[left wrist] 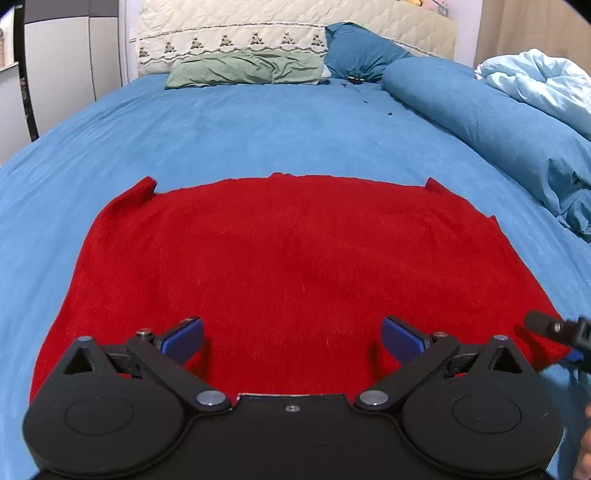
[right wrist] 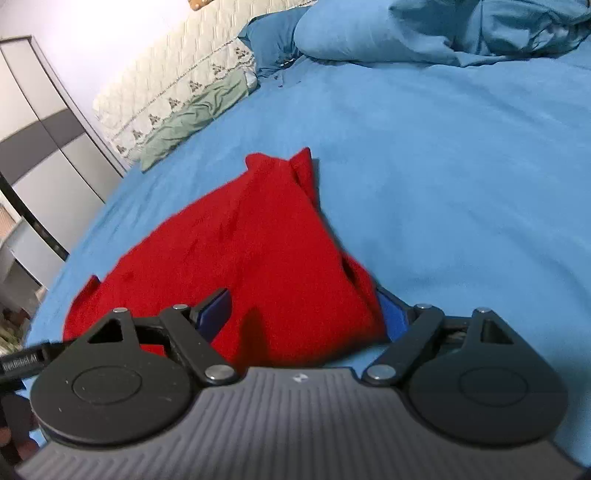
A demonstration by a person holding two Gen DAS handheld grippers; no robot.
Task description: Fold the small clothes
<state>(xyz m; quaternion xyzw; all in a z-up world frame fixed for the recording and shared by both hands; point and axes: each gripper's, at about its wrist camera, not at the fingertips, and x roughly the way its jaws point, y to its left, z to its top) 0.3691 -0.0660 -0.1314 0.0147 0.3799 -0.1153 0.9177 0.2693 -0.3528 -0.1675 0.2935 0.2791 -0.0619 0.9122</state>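
Note:
A red knit garment (left wrist: 288, 266) lies spread flat on the blue bed sheet (left wrist: 258, 133), its two sleeve ends at the far corners. My left gripper (left wrist: 293, 338) is open, its blue-padded fingers wide apart just above the garment's near edge. The tip of the right gripper (left wrist: 554, 328) shows at the garment's right corner. In the right wrist view the garment (right wrist: 236, 258) bunches up between the fingers of my right gripper (right wrist: 306, 314), which stand wide apart around the near corner of the cloth. The right pad (right wrist: 393, 317) is partly hidden by cloth.
A green pillow (left wrist: 247, 68) and a dark blue pillow (left wrist: 362, 48) lie at the headboard (left wrist: 258, 22). A rolled blue duvet (left wrist: 498, 129) and pale blue bedding (left wrist: 543, 85) lie along the right side. A wardrobe (right wrist: 40, 147) stands left of the bed.

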